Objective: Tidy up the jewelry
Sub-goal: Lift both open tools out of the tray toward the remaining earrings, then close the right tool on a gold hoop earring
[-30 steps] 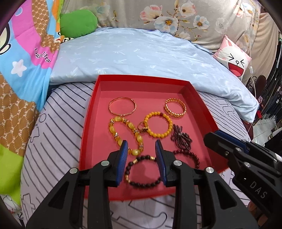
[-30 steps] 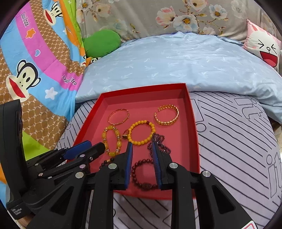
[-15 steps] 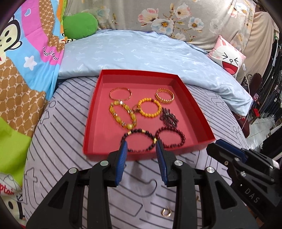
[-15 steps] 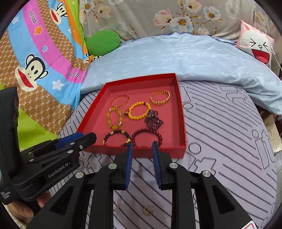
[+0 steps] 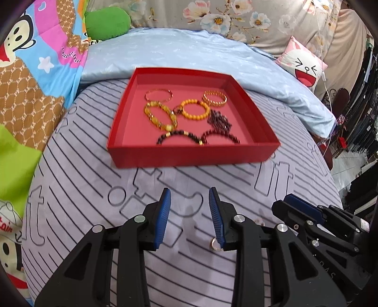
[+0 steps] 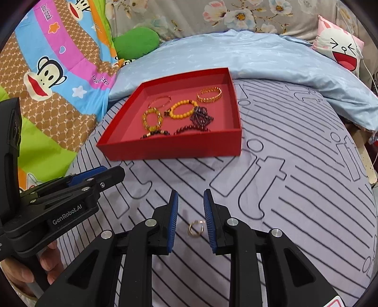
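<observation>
A red tray (image 5: 189,154) (image 6: 170,148) on the striped bedspread holds several bracelets: gold bangles, yellow and orange bead bracelets (image 5: 195,109) (image 6: 183,109) and dark red bead bracelets (image 5: 219,139). My left gripper (image 5: 189,213) is open and empty, in front of the tray, with a small gold ring (image 5: 216,244) on the sheet half hidden behind its right finger. My right gripper (image 6: 190,213) is open and empty, low over a gold ring (image 6: 195,228) that lies between its fingers on the sheet.
A light blue quilt (image 5: 189,54) lies behind the tray. A cartoon monkey blanket (image 6: 47,78) and a green cushion (image 5: 107,22) are at the left, a pink face pillow (image 5: 302,68) at the right. The bed edge drops off at the right.
Both grippers have pulled back from over the tray toward the near side of the bed and dropped lower. The rings on the sheet have come into view by the fingers.
</observation>
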The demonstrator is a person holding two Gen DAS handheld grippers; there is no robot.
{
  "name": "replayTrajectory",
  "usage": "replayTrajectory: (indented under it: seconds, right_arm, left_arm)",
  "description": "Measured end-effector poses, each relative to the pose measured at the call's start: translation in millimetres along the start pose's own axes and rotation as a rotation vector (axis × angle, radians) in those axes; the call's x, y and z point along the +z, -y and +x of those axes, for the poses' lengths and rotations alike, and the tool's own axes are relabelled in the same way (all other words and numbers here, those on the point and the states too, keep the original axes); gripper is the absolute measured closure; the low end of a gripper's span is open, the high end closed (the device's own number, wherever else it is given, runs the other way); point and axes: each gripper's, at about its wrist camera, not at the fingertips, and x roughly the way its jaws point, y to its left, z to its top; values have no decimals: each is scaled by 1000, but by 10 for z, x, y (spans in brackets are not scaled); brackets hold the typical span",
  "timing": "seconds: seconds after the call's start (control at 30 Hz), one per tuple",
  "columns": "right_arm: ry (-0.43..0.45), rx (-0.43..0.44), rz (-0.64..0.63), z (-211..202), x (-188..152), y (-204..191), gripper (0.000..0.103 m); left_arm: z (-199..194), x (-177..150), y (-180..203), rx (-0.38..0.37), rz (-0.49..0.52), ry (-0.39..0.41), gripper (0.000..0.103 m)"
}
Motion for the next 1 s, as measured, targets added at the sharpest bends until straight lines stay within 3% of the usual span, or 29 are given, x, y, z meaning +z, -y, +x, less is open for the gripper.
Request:
replayTrajectory:
  seconds: [0.4,1.0]
  right_arm:
    - [-56,-18,-28,85,-333,-16,80]
    - [-76,-44,-61,313,-316,-105,80]
  left_arm:
    - [-8,-353,-4,1,8,-51,71]
    - [8,-533,-54,13,3,-86,70]
